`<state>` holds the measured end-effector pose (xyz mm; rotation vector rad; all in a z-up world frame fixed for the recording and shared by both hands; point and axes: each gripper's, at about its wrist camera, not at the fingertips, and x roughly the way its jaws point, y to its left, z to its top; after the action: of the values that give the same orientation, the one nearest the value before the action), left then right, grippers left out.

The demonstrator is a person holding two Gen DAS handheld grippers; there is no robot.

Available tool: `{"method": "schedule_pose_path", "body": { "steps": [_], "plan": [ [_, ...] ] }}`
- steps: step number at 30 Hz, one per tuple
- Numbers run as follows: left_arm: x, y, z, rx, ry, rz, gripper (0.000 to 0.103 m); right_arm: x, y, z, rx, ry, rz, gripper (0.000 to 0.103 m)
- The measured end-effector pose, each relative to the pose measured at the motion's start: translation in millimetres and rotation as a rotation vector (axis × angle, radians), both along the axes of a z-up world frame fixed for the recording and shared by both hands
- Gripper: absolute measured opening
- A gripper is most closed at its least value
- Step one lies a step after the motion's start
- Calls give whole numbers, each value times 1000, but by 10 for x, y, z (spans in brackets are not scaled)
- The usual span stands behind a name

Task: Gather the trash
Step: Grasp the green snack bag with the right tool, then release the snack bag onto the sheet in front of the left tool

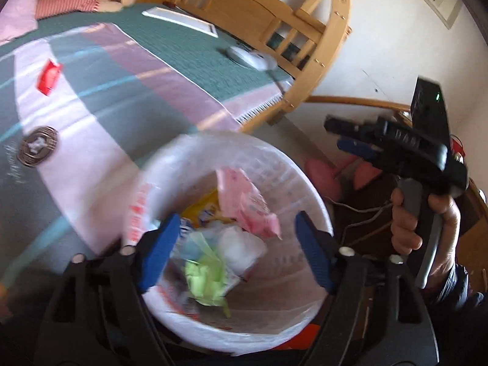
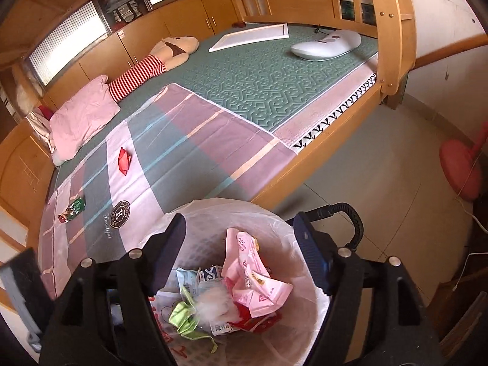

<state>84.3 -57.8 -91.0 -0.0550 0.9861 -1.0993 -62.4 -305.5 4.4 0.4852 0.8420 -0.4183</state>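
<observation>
Both pairs of jaws hang over the lined bin (image 2: 244, 210) beside the bed (image 2: 305, 91), pointed down into it. Left gripper (image 1: 236, 251): jaws wide, nothing between the pads; below them lie a green scrap (image 1: 206, 283) and a pink wrapper (image 1: 247, 201) on the heap in the bin. Right gripper (image 2: 241, 254): jaws also wide and empty, over the same pile, with white fluff (image 2: 213, 303) in the middle of it. Neither gripper holds anything, so I judge the drop-off step done for both hands and the next fetch to be in hand. Remaining trash, left to right on the bedspread in the right wrist view: a small green packet (image 2: 74, 209) near the bed's near-left edge, then a red folded wrapper (image 2: 124, 160) farther in, below the pink pillow (image 2: 82, 116). Left wrist view shows only the red one. Next move, as I judge it: swing away from the bin towards the bed, left hand to the green packet as the nearer item, right hand to the red wrapper. Both pieces lie flat on soft cloth, so I expect a steep approach with jaws kept wide, closing low without pinching the bedspread. Plush toy (image 2: 170, 48), white frame (image 2: 250, 36) and white device (image 2: 326, 44) at the far end look like belongings, not trash.
</observation>
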Motion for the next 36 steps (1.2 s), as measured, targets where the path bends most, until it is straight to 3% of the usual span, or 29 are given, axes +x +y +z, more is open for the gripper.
{"method": "schedule_pose_path", "body": {
  "steps": [3, 5, 9, 11, 13, 15, 17, 20, 23, 25, 27, 30, 33, 34, 35, 36],
  "plan": [
    [322, 429, 139, -7, -53, 118, 89, 225, 90, -39, 14, 15, 20, 72],
    [621, 846, 195, 22, -100, 257, 90, 453, 249, -42, 29, 18, 65, 72],
    [1195, 1674, 189, 214, -236, 578, 90, 1050, 768, -89, 39, 30, 214, 72],
    [1434, 2046, 159, 274, -252, 697, 90, 1382, 1029, -141, 62, 40, 270, 72],
    [1615, 2480, 101, 285, -202, 823, 90, 1778, 1350, -198, 102, 38, 339, 72],
    [1730, 2951, -18, 269, -99, 999, 90, 2232, 1765, -260, 111, 30, 425, 72],
    [1787, 3394, -195, 293, 68, 1191, 90, 2637, 2166, -315, 98, 18, 490, 72],
    [1733, 3815, -380, 243, 239, 1324, 90, 3297, 2878, -490, 67, -10, 615, 74],
    [1615, 3997, -499, 184, 336, 1385, 90, 3983, 3714, -824, -119, 1, 818, 84],
    [1566, 4049, -536, 173, 370, 1377, 91, 4300, 4164, -1104, -298, 30, 963, 84],
    [1593, 4019, -561, 163, 394, 1335, 91, 4538, 4487, -1394, -451, 94, 1018, 84],
    [1691, 3888, -569, 165, 402, 1258, 92, 4799, 4653, -1620, -415, 147, 1068, 84],
    [1694, 3918, -622, 118, 455, 1238, 93, 4979, 4631, -1737, -298, 184, 1052, 83],
    [1689, 3958, -641, 101, 476, 1245, 93, 4994, 4590, -1756, -252, 186, 1038, 73],
    [1666, 4013, -665, 79, 505, 1265, 93, 5008, 4546, -1780, -183, 193, 1030, 53],
    [1641, 4059, -680, 64, 521, 1286, 93, 5003, 4518, -1801, -126, 207, 1023, 44]
  ]
}}
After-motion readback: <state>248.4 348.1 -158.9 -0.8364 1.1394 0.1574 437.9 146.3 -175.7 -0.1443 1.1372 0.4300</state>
